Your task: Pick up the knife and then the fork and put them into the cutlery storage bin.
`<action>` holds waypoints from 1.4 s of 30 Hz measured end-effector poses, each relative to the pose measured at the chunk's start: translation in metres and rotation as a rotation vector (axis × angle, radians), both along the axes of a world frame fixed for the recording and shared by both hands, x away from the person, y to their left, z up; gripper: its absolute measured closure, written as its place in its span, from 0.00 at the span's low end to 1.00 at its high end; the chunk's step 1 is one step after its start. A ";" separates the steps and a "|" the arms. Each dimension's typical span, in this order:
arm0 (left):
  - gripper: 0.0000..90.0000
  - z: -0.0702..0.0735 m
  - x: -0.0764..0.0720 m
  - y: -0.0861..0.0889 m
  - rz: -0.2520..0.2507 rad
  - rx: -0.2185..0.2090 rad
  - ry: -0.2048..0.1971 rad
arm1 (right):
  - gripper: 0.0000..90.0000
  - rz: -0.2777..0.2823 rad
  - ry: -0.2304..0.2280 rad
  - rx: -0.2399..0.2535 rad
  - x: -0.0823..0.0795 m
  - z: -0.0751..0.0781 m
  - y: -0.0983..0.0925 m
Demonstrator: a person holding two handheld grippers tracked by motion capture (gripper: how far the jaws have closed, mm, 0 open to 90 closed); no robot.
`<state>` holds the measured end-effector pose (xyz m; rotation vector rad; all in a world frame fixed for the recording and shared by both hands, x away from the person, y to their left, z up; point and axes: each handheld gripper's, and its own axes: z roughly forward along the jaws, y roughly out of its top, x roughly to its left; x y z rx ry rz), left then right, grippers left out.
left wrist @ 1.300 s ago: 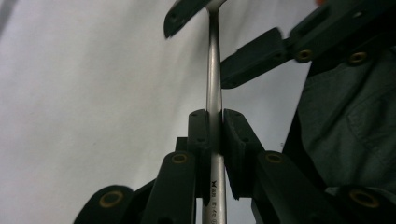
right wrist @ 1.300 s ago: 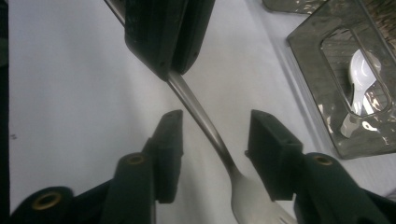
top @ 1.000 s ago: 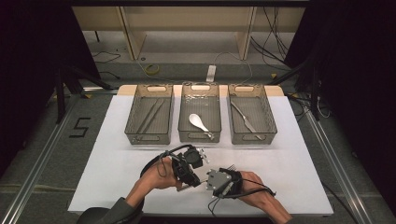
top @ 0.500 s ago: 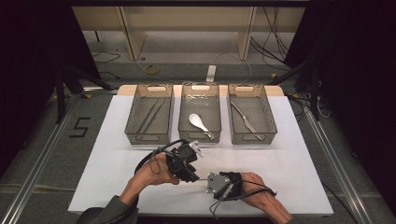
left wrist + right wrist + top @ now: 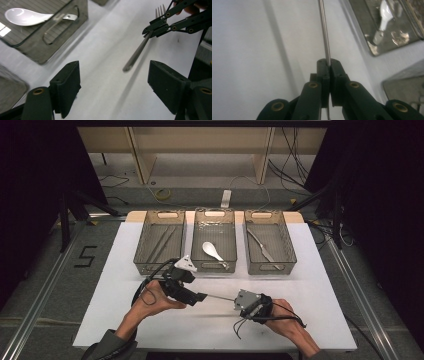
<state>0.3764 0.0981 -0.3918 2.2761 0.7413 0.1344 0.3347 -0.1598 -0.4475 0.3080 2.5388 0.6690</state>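
Note:
A metal fork hangs level above the white table, its tines away from my left gripper. My right gripper is shut on the fork's thin handle; in the high view the right gripper sits at the front centre with the fork handle pointing left. My left gripper has just been opening and its jaws stand wide apart. The handle's free end lies just ahead of the gap, touching neither pad. In the high view the left gripper is just left of the handle's end.
Three mesh baskets stand in a row behind the hands. The left basket holds chopsticks, the middle basket a white spoon, the right basket a knife. White table cover lies around the hands.
My left gripper's jaws have opened off the fork handle and the left hand has drawn back to the left. The right gripper keeps the fork and has shifted slightly right.

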 end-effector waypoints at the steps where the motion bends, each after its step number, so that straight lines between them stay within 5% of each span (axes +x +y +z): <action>1: 0.28 -0.001 0.000 0.004 0.014 -0.017 -0.009 | 0.98 -0.022 0.002 0.020 0.002 0.000 -0.002; 9: 0.26 -0.011 0.002 0.036 0.138 -0.145 -0.045 | 0.98 -0.156 0.047 0.124 0.021 0.014 -0.028; 22: 0.21 -0.019 -0.011 0.056 0.217 -0.212 -0.111 | 0.98 -0.344 0.127 0.328 0.059 0.048 -0.063; 30: 0.20 -0.020 -0.016 0.069 0.252 -0.266 -0.140 | 0.98 -0.416 0.134 0.392 0.089 0.065 -0.074; 42: 0.18 -0.023 -0.018 0.071 0.257 -0.246 -0.143 | 0.98 -0.534 0.152 0.409 0.139 0.076 -0.086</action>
